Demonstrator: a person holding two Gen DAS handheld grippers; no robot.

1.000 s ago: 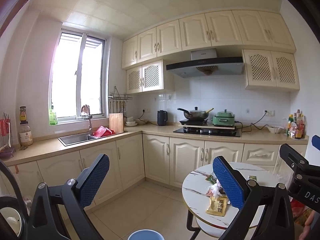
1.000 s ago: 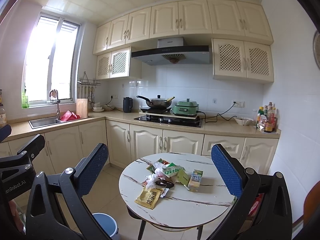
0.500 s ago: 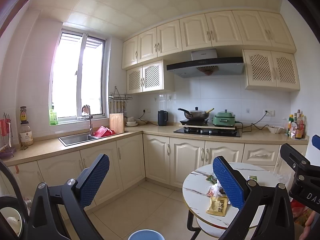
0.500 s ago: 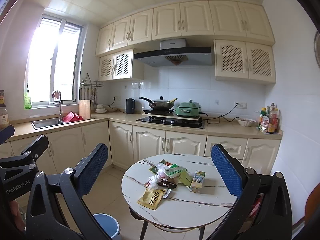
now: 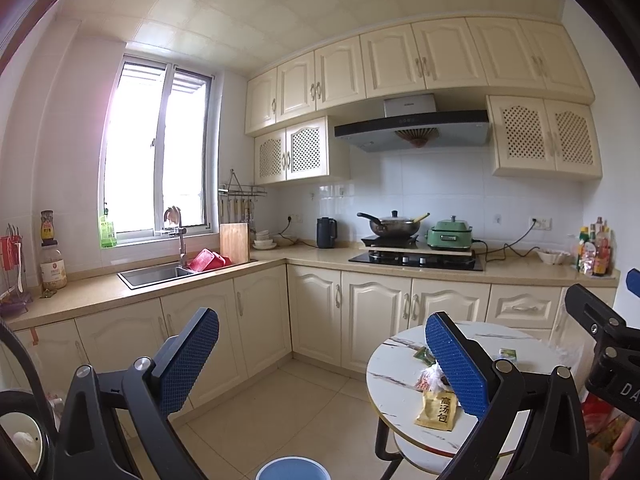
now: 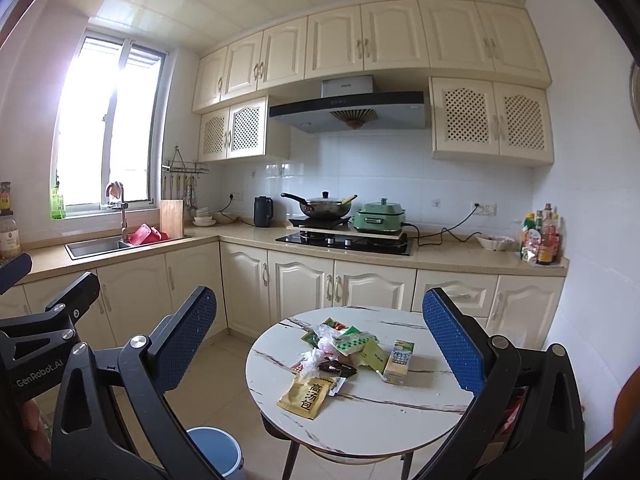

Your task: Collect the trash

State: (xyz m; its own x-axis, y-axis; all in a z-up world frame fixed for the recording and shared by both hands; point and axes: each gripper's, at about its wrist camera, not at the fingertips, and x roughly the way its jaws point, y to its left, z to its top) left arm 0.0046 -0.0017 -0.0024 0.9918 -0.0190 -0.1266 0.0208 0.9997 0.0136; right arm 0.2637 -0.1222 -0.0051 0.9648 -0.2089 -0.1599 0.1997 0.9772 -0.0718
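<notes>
Bright daylight pours through the window (image 5: 160, 152) at the frame's left. Cream cabinets (image 6: 372, 40) line two walls above a beige countertop (image 6: 460, 260), with pale floor tiles (image 5: 260, 412) at lower centre.

Left gripper (image 5: 320, 356) held wide apart in the foreground, blue pads empty. Round marble-pattern table (image 5: 386, 376) low on the right as landmark, partly hidden behind the right-hand finger (image 5: 456, 364). On that table: a yellow packet (image 5: 438, 410) near its front edge, a crumpled clear wrapper (image 5: 430, 374) just behind the packet, a small green carton (image 5: 507, 354) further back. Blue bin (image 5: 292, 469) on the floor left of the table, cut off by the bottom edge. Beyond the table, cream cabinets, a hob carrying a wok (image 5: 390, 224). Right gripper (image 5: 604, 332) at the table's right, state unclear.
</notes>
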